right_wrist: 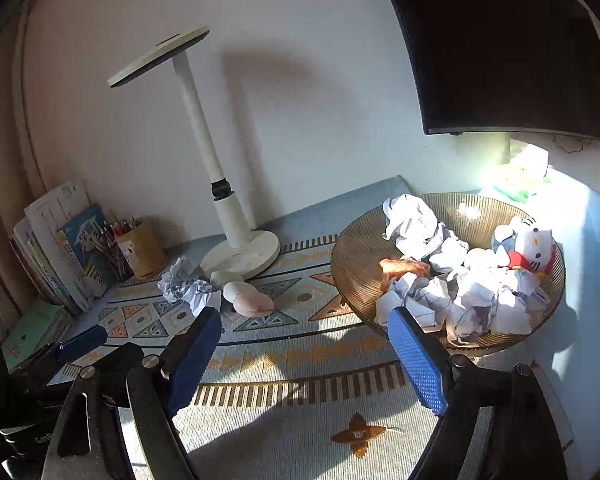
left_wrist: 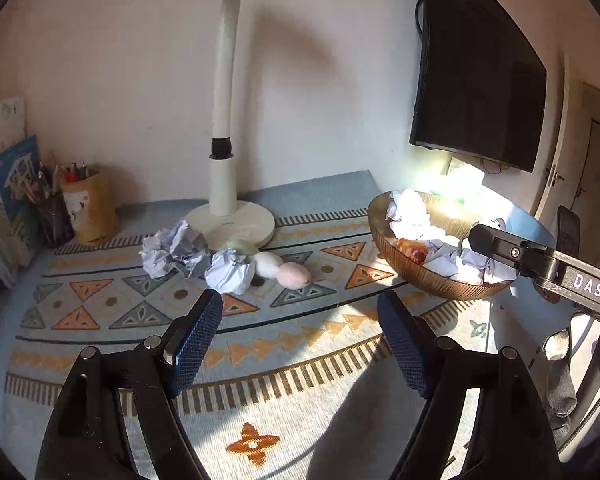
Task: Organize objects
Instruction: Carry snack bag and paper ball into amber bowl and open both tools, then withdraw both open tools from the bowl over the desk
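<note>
Left wrist view: the left gripper (left_wrist: 300, 344) hovers above the patterned mat (left_wrist: 260, 344), its blue-padded fingers (left_wrist: 198, 336) spread wide apart with nothing between them. Ahead, at the foot of the white desk lamp (left_wrist: 226, 120), lie two crumpled paper balls (left_wrist: 172, 250) (left_wrist: 230, 272), touching each other, with three pastel egg-shaped objects (left_wrist: 294, 275) in green, white and pink just beside them. To the right stands an amber ribbed bowl (left_wrist: 420, 276) holding more crumpled paper and an orange-red item; the right gripper's black body (left_wrist: 540, 268) reaches in across the bowl's far side. Right wrist view: the right gripper (right_wrist: 304, 354) has its fingers (right_wrist: 416, 364) likewise apart and holding nothing, the right-hand pad overlapping the bowl's (right_wrist: 352, 264) near rim. Inside the bowl, a white cat plush (right_wrist: 534, 246) rests against the far wall amid the paper (right_wrist: 480, 292). A pencil cup (right_wrist: 140, 248) and books (right_wrist: 60, 240) stand at the mat's left rear.
</note>
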Action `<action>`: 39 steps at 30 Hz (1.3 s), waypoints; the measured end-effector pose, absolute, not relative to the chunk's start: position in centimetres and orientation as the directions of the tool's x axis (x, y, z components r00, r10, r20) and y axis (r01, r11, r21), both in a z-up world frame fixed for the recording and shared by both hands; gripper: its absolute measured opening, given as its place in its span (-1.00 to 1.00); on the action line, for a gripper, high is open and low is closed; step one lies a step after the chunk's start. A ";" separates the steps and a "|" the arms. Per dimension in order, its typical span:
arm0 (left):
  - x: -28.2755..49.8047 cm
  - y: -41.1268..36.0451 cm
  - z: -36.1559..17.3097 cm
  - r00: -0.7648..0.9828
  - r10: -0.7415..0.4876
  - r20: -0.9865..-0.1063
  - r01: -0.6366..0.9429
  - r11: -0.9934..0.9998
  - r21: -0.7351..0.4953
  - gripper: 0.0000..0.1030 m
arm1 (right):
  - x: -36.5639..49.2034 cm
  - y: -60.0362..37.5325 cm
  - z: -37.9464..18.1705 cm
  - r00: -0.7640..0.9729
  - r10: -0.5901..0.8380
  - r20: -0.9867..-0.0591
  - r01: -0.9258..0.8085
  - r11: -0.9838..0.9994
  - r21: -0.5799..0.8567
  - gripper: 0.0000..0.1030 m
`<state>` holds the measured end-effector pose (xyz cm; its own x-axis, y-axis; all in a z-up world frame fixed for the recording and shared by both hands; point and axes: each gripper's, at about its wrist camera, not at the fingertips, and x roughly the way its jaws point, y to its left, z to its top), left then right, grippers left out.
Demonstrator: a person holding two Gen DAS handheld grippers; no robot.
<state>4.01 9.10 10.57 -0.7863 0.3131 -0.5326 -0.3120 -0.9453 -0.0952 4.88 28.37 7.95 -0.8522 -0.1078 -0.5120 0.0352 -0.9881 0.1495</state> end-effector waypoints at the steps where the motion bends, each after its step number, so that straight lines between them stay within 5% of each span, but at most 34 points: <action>1: 4.0 8.2 9.6 -0.781 0.298 -0.549 -0.285 -0.952 -0.111 0.53 | 4.4 27.7 6.2 -0.825 -0.116 -0.553 0.042 -0.989 0.145 0.72; 4: 3.5 5.9 6.6 -0.761 0.283 -0.584 -0.218 -0.959 -0.180 0.52 | 3.7 26.7 4.8 -0.795 -0.121 -0.594 0.067 -0.991 0.113 0.47; 7: 3.0 5.1 3.9 -0.719 0.288 -0.633 -0.166 -0.955 -0.246 0.50 | 3.4 26.0 4.3 -0.781 -0.102 -0.616 0.075 -0.995 0.071 0.84; 18: 4.2 6.0 4.2 -0.758 0.265 -0.596 -0.189 -0.964 -0.188 0.55 | 3.0 26.0 3.7 -0.751 -0.115 -0.650 0.088 -0.993 0.075 0.97; 39: 3.6 4.7 3.9 -0.741 0.308 -0.596 -0.176 -0.946 -0.271 0.66 | 2.0 25.8 2.6 -0.694 -0.125 -0.709 0.093 -0.992 0.084 0.97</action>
<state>3.63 4.67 3.95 -0.7412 0.3084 -0.5963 -0.1762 -0.9464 -0.2706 2.01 25.78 2.63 -0.6942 -0.1253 -0.7088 0.0931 -0.9921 0.0841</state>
